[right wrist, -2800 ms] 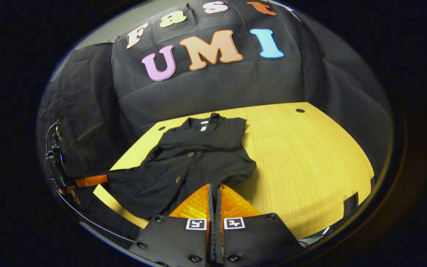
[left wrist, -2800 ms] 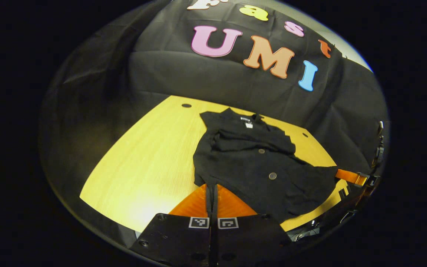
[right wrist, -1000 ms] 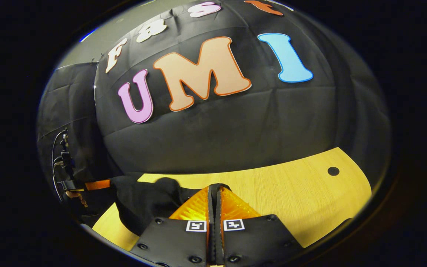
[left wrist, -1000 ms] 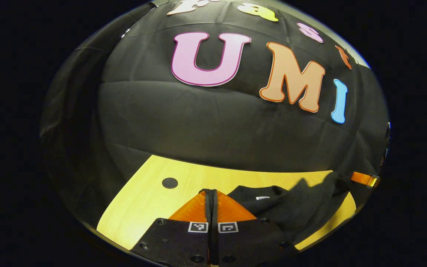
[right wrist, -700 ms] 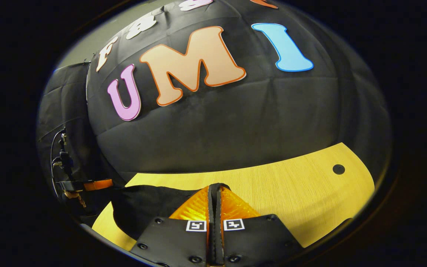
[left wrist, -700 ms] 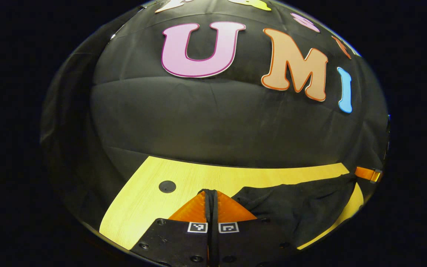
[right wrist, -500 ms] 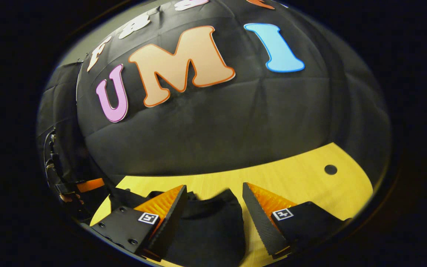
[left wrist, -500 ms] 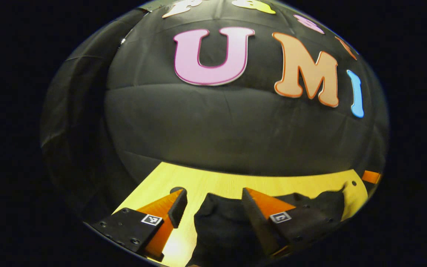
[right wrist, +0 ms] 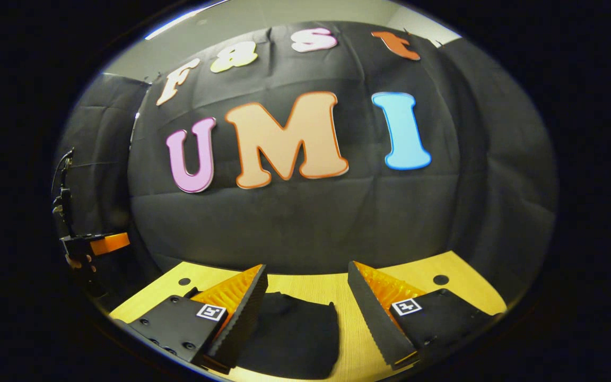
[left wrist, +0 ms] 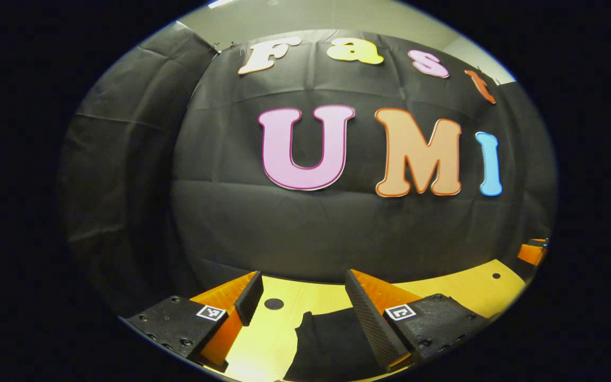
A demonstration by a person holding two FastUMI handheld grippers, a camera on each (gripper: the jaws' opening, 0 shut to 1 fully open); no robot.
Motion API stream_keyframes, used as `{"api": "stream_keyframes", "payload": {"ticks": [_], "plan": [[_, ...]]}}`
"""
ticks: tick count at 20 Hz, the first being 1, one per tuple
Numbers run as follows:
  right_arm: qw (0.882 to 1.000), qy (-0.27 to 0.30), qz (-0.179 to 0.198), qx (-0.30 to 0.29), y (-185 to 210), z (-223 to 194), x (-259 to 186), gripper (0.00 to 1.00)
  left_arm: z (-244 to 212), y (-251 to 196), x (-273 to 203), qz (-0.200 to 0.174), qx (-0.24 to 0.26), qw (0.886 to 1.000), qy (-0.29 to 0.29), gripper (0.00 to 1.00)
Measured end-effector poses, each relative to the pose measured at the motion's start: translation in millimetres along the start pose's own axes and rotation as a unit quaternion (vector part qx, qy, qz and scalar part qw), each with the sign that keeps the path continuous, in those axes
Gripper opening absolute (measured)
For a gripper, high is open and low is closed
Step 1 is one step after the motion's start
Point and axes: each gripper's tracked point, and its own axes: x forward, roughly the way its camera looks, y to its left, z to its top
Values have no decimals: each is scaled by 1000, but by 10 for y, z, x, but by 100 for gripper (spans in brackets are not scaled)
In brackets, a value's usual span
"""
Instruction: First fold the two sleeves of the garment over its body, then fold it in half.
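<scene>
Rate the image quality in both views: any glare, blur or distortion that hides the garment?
Left gripper view: sharp, strong fisheye bending; bright glare on the table beside the black garment, whose folds are lost in darkness. Right gripper view: also sharp and curved, evenly lit table, garment a featureless dark patch between the open right gripper fingers.

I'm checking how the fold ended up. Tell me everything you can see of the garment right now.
The garment is black, matte, soft-looking cloth lying flat on the yellow wooden table. Both views catch only part of it, low between the open fingers of each gripper: left gripper, right gripper. Its far edge looks bunched and uneven. No sleeve, collar or button can be made out. Neither gripper's fingers visibly press on it.
</scene>
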Motion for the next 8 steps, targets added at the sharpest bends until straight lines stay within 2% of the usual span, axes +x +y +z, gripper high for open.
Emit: {"api": "stream_keyframes", "payload": {"ticks": [1,5,8], "plan": [[1000,-11,-4,-8,42,34,-208,97,28,31,-179,-1,6,1000,-6,93],[999,-39,-8,-31,226,49,-932,92,115,201,-913,4,4,1000,-24,93],[998,-57,-8,-19,352,56,-1463,100,168,293,-1473,5,14,999,-38,93]]}}
